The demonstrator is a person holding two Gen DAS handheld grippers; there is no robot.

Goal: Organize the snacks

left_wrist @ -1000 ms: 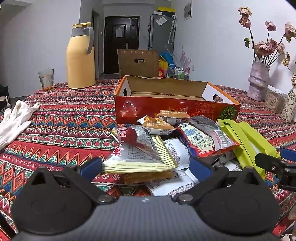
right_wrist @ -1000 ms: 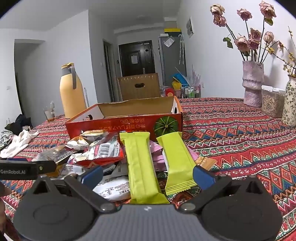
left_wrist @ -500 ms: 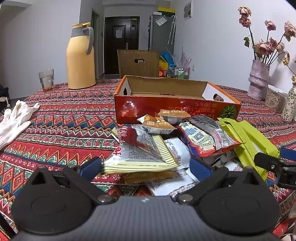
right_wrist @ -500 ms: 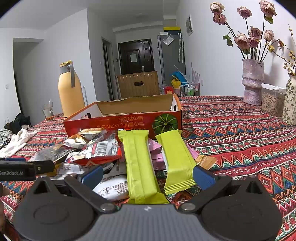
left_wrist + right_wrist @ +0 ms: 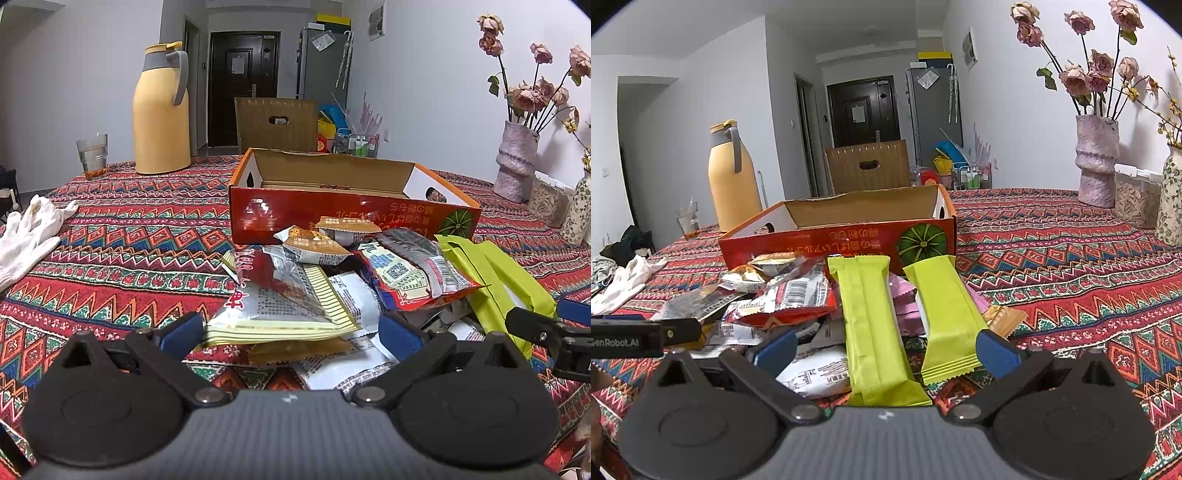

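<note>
So both sets of jaws were spread wide with nothing in them. My left gripper sat low at the near edge of the snack pile, its blue pads either side of a flat yellow-striped packet but not touching it as far as I could tell. My right gripper was parked the same way in front of the two lime-green bars, which lay side by side pointing toward the box, one pad outside each bar.

My read is that nothing had gone in yet. The red cardboard box stood open-topped right behind the pile, its front wall touching or nearly touching the rear packets, so it was the obvious place to drop stuff. What I could see of its inside looked bare, though the floor was hidden from both cameras.

The views split the pile up nicely. Left wrist showed the red QR-code packet and small brown pouches leaning by the box, plus the tip of my other gripper poking in from the right. Right wrist showed the pink wrappers tucked between the green bars and an orange one past them, which the left camera missed. The yellow thermos and white glove sat well off to the side.
</note>
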